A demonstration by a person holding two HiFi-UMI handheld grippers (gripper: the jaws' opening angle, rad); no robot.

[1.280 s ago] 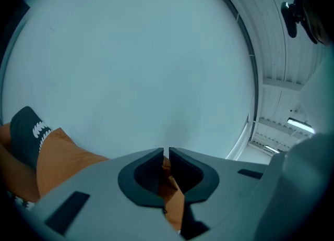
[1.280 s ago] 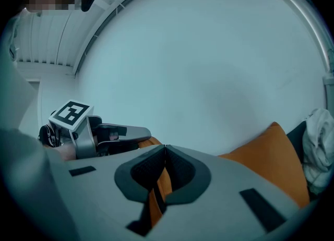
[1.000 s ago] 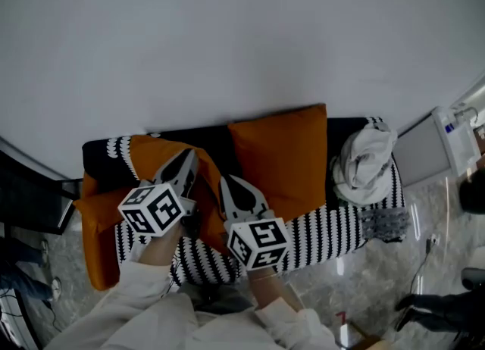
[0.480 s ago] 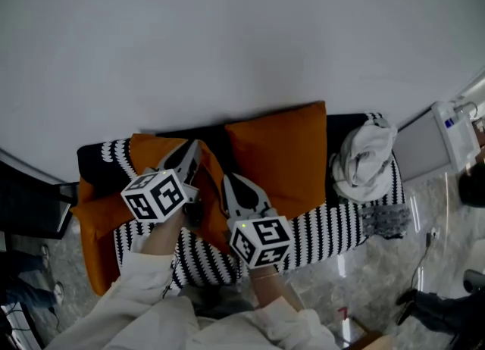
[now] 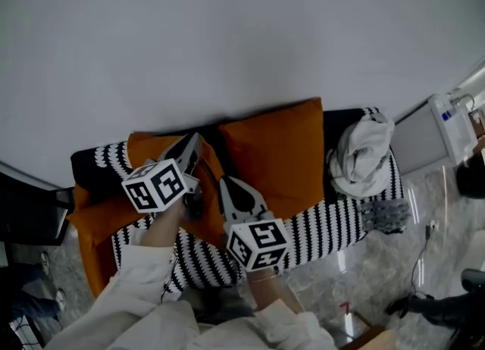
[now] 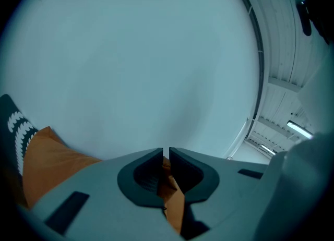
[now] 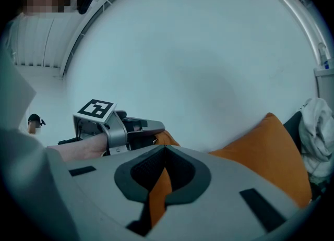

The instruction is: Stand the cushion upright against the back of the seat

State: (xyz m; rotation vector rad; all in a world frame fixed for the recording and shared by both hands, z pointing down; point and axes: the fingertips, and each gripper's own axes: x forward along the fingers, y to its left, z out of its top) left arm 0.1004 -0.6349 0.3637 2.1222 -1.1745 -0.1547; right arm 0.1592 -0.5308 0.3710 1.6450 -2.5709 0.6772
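striped sofa (image 5: 333, 223) against white wall (image 5: 227, 30), glossy stone floor (image 5: 424, 265), left gripper (image 5: 193, 144) and right gripper (image 5: 226, 183) both clenched on orange cushion (image 5: 148, 150)

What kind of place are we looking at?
Probably a living room or lounge corner: a black-and-white striped sofa stands against a plain pale wall, an upright orange cushion leans on its back, and the floor is glossy stone.

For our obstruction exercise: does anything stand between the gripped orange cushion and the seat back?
Nothing visible does. The left gripper and right gripper pinch the cushion just in front of the seat back; the second cushion stands beside it.
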